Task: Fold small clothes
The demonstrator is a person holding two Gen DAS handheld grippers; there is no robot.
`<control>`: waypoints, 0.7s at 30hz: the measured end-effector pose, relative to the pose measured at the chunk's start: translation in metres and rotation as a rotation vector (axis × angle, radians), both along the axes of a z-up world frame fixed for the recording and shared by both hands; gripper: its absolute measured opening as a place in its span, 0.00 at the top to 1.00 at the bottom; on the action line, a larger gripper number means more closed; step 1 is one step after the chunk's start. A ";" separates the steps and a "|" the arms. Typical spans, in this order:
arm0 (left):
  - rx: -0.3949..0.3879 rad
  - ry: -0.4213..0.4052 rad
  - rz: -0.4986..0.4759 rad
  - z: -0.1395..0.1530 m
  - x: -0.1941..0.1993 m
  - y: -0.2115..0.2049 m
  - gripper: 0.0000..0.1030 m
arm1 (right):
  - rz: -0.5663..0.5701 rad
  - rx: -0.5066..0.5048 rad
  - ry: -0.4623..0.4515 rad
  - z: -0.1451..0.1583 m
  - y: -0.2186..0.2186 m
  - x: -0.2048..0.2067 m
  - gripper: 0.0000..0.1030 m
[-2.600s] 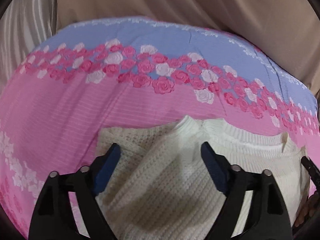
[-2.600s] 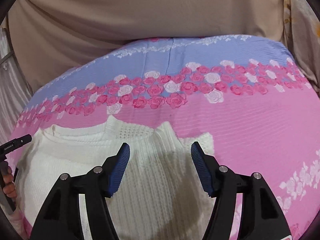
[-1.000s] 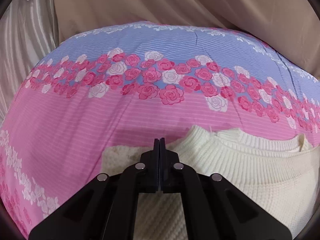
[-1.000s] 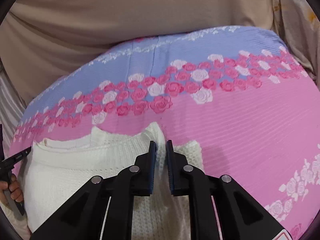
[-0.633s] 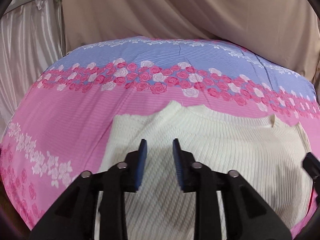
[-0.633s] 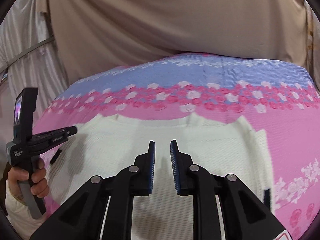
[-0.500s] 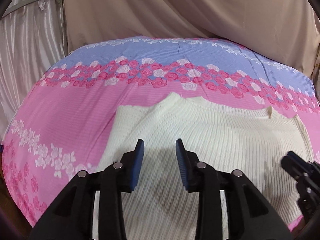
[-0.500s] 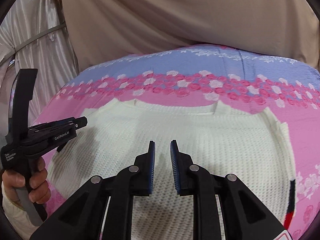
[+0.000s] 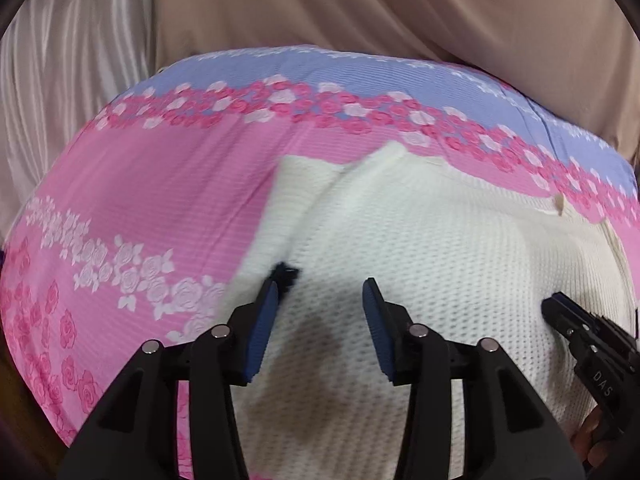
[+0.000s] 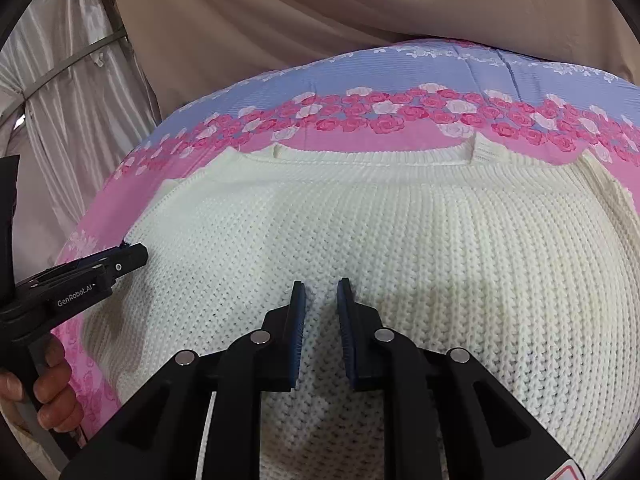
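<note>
Beige drapes (image 9: 400,12) hang behind everything I see, with a pale satin curtain (image 9: 68,72) off to the left of my tongs. Below them lies the bedspread (image 9: 160,200), pink on the near side of a rose band and blue beyond it, reaching out ahead of both tongs and past them on either side.

On it lies the sweater (image 10: 400,232), cream knit, spread flat, its ribbed neckline at the far edge, well ahead of my right tongs. It fills the ground under and in front of both tools. From my left view, a layer is turned over along its left side, and that edge runs just ahead of my left finger.

My left tongs (image 9: 320,300) hover over the sweater's left part with the jaws spread wide and nothing between them. A small dark tuft (image 9: 286,274) sits on the knit right at the tip of the left finger.

My right tongs (image 10: 321,298) hang above the middle of the sweater, jaws parted by a narrow gap, gripping nothing. I see knit through the gap.
</note>
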State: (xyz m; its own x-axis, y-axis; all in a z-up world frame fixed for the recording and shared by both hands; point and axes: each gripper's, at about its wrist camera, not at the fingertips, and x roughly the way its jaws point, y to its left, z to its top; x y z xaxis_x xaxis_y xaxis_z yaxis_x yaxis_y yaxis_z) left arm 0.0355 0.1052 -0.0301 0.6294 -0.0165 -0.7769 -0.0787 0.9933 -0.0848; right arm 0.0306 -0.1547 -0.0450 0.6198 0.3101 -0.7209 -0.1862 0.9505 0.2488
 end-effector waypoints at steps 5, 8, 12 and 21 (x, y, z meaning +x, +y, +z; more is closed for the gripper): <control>-0.054 0.015 0.109 -0.012 0.001 0.040 0.26 | 0.007 0.009 -0.023 -0.002 -0.001 -0.002 0.85; -0.197 0.100 0.098 -0.034 0.008 0.054 0.19 | 0.011 0.010 -0.033 -0.003 0.000 -0.002 0.85; -0.152 0.087 0.069 -0.032 0.012 0.036 0.24 | 0.013 0.012 -0.039 -0.003 0.001 -0.003 0.84; -0.223 0.026 -0.098 0.013 0.011 -0.004 0.78 | 0.020 0.058 -0.033 -0.002 -0.003 -0.004 0.84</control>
